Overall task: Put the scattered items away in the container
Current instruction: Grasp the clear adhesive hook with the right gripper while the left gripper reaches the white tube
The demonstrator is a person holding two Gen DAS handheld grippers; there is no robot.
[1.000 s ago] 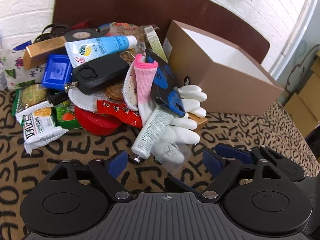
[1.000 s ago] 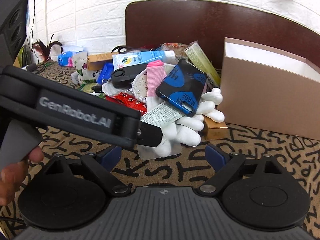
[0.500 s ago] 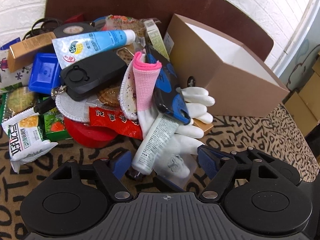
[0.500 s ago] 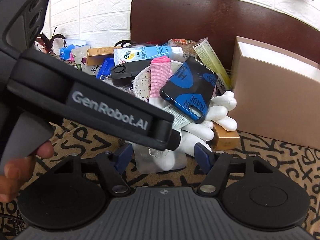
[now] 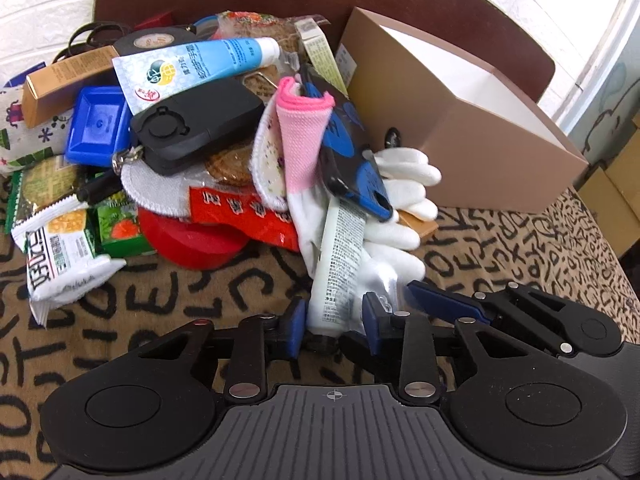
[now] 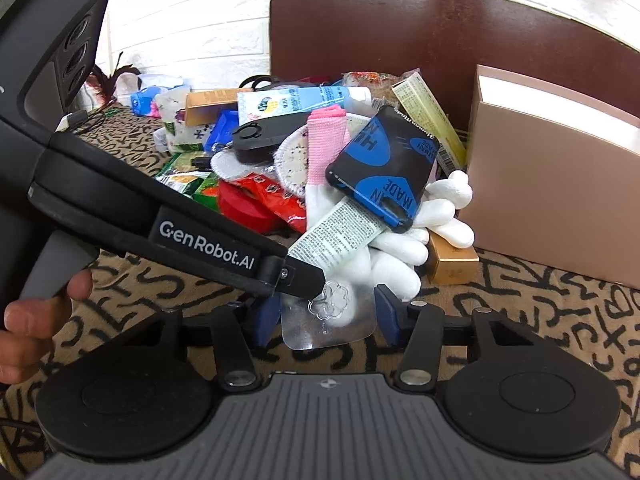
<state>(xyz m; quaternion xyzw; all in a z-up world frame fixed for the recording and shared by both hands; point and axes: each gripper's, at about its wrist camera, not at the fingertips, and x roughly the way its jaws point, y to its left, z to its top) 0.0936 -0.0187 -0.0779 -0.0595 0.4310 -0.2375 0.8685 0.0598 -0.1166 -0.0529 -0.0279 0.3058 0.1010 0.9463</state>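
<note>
Bare patterned cloth [image 5: 180, 300] before the heaped clutter [image 5: 208, 128]; box [image 5: 460, 136] flanking right.

The right claw [image 6: 327, 312] has just been closing, and a clear plastic packet [image 6: 328, 320] lies between its blue pads [image 6: 267, 316], touching or not I cannot tell. The left claw [image 6: 316, 284] reaches in from the left, its tip on a white tube [image 6: 336, 236] just ahead. Beyond lie a white glove [image 6: 400, 248] and a blue-and-black phone case [image 6: 384, 168], with a tan box [image 6: 552, 196] ahead to the right.
</note>
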